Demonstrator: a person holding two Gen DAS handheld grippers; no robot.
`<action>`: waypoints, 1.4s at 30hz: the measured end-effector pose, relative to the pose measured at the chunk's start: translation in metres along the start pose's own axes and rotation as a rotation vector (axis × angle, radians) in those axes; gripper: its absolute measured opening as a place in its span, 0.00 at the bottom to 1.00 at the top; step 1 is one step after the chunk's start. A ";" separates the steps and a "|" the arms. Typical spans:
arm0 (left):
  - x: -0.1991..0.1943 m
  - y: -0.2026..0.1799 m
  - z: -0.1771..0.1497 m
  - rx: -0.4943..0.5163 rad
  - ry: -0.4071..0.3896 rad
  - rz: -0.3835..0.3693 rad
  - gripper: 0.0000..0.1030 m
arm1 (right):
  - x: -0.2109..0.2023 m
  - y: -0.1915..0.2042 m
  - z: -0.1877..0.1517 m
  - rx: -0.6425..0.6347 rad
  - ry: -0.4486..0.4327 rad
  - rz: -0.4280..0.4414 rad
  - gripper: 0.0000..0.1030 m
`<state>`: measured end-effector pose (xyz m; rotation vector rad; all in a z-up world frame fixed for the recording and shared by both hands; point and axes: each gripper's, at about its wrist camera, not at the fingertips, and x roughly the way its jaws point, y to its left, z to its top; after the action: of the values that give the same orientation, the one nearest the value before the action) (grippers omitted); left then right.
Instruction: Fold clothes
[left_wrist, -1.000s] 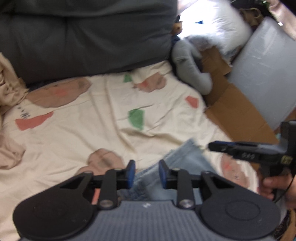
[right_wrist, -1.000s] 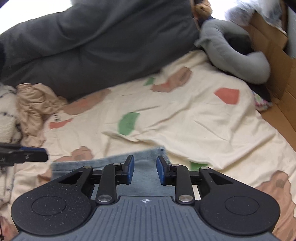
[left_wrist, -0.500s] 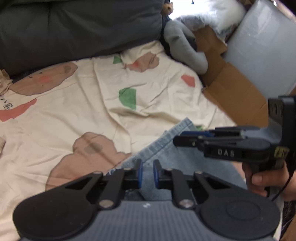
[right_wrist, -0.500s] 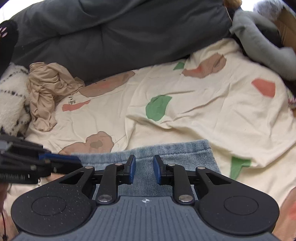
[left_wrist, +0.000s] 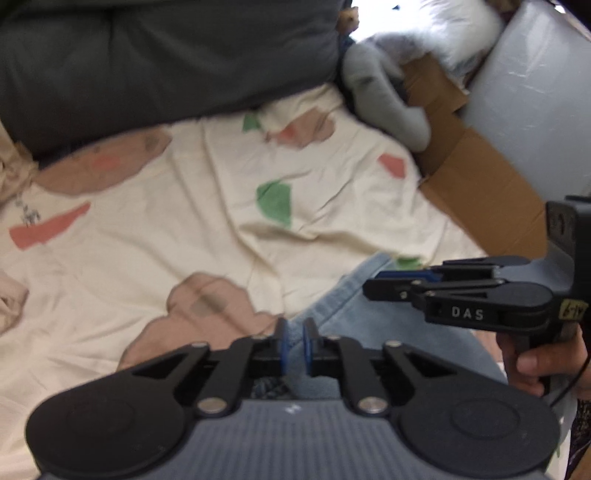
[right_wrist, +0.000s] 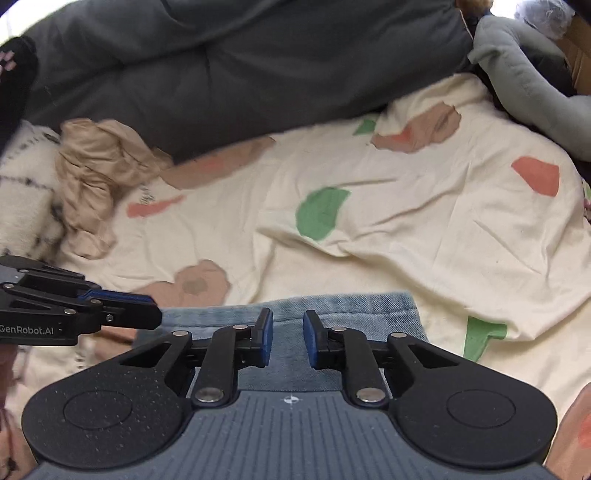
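Denim garment (right_wrist: 295, 354) lies on the bed sheet (right_wrist: 424, 229) directly beneath both tools. Left tool (left_wrist: 293, 345) pinches its corner for lifting; right tool (right_wrist: 288, 339) stands slightly spread, straddling the hem, apparently ready to pinch.

Soft daylight, blown-out top, fisheye-warped edges

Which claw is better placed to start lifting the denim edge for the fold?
Probably left: the left claw looks pinched on the denim garment at its corner, while the right claw stands open over the hem, not gripping.
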<state>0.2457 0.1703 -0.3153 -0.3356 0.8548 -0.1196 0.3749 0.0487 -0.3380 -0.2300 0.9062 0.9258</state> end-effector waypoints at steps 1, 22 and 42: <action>-0.004 -0.004 -0.001 0.006 -0.006 -0.009 0.13 | -0.004 0.002 0.000 -0.011 -0.003 0.005 0.24; 0.026 -0.025 -0.033 0.149 0.122 0.050 0.03 | -0.028 0.007 -0.070 -0.147 0.100 -0.038 0.51; 0.026 -0.076 -0.064 0.254 0.236 -0.004 0.07 | -0.106 -0.020 -0.164 -0.093 0.190 -0.171 0.69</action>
<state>0.2169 0.0769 -0.3472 -0.0848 1.0596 -0.2728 0.2670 -0.1128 -0.3637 -0.4746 1.0021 0.7966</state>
